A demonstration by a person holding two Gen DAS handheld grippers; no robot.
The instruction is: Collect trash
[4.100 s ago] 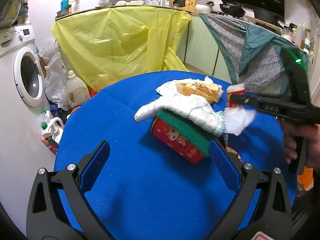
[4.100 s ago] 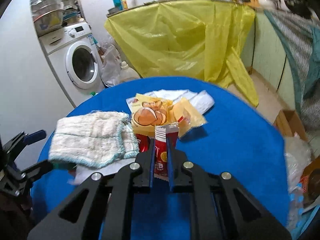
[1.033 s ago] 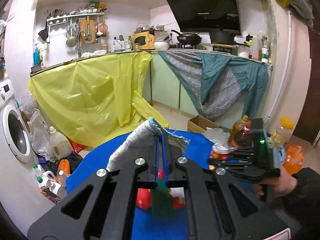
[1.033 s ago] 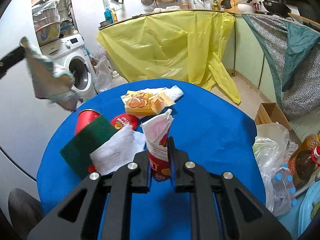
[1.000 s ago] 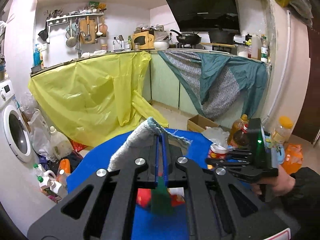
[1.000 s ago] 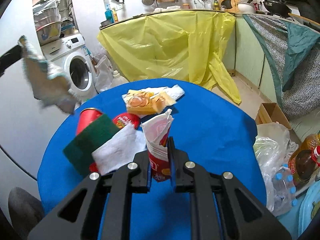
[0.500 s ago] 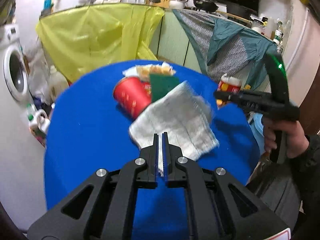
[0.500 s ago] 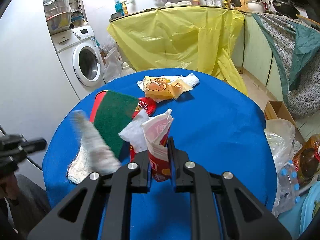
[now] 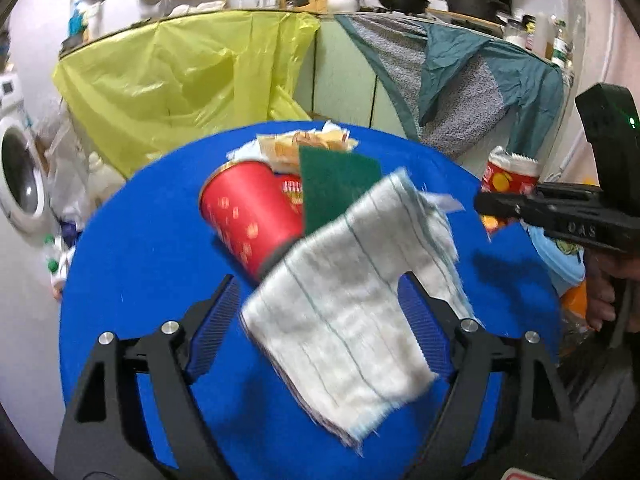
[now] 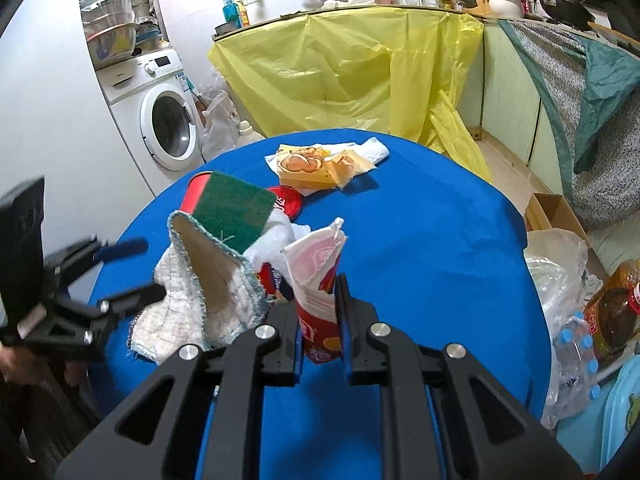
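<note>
**Rag drops free while the right gripper holds a wrapper**

The left gripper (image 9: 320, 308) fills the bottom of its own view, its jaws opening wide; the white rag (image 9: 352, 280) lies between them, blurred, and neither blue pad presses on it. The rag covers the near end of the red cup (image 9: 248, 216), which lies on its side on the blue table (image 9: 140, 248). A green scouring pad (image 9: 336, 184) rests over the cup, hiding what sits beneath it. Behind, at the upper middle of the frame, the yellow snack wrappers (image 9: 308, 144) are largely hidden.

In the right wrist view, the right gripper (image 10: 320, 320) stands narrow, clamped on a red and white wrapper (image 10: 318, 276), whose lower end is hidden between the fingers. At the left edge, the left gripper is blurred and partly cut off.
</note>
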